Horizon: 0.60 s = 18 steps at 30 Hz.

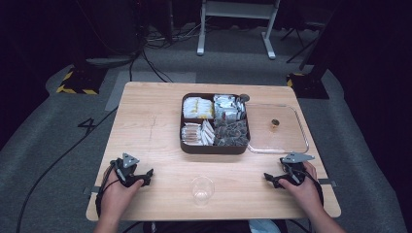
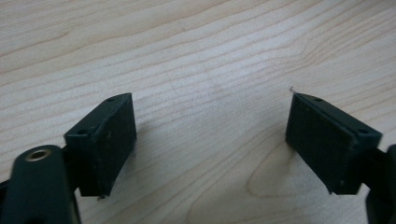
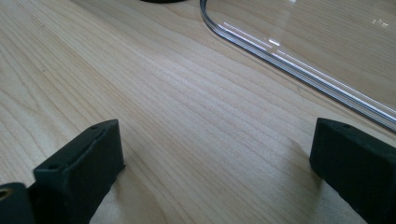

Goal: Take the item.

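My left gripper (image 1: pixel 145 175) rests on the wooden table (image 1: pixel 150 121) at the front left, held by a hand. Its jaws stand wide apart over bare wood in the left gripper view (image 2: pixel 210 109), with nothing between them. At the front right, my right gripper (image 1: pixel 270 178) also lies low on the table in a hand. Its jaws (image 3: pixel 215 133) are open and empty, pointing toward the clear lid (image 3: pixel 299 51).
A dark brown box (image 1: pixel 214 147) with four compartments of wrapped packets sits mid-table. The clear lid (image 1: pixel 286 141) with a small brass knob (image 1: pixel 275 124) lies flat against its right side. An empty clear plastic cup (image 1: pixel 202 190) stands near the front edge between the hands.
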### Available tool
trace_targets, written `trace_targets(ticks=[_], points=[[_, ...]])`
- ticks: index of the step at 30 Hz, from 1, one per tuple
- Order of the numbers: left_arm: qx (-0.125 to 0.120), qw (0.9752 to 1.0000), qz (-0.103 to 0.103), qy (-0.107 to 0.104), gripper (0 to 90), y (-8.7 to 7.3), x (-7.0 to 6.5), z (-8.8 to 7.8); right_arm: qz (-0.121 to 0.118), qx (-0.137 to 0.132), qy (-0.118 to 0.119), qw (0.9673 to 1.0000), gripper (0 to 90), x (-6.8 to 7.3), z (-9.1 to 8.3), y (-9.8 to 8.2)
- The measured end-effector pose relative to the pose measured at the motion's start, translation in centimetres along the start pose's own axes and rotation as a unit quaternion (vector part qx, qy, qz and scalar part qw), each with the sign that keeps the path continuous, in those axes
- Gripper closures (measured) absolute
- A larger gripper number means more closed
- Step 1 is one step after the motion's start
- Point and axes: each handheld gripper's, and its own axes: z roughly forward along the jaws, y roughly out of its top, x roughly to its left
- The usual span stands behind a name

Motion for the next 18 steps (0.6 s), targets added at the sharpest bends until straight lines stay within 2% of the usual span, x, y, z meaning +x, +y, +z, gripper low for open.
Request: trace_targets(ticks=[2,5,8,18], points=[[0.004,1.0,0.001,0.0,36.5,0.4,0.1,-0.2,-0.001,0.0,0.001,1.0,2.8,0.0,0.0,0.0],[-0.013,0.9999,-0.007,-0.005,36.1,1.3,0.0,-0.7,-0.002,0.0,0.001,1.0,2.6,0.0,0.0,0.0],[-0.031,0.9992,-0.01,-0.023,37.7,2.2,-0.3,-1.4,-0.005,0.001,0.004,1.0,2.2,-0.1,0.1,0.1],[-0.044,0.997,0.024,-0.058,37.3,6.8,-2.9,-2.8,-0.01,0.001,0.006,0.9999,2.0,-0.3,0.2,0.1]])
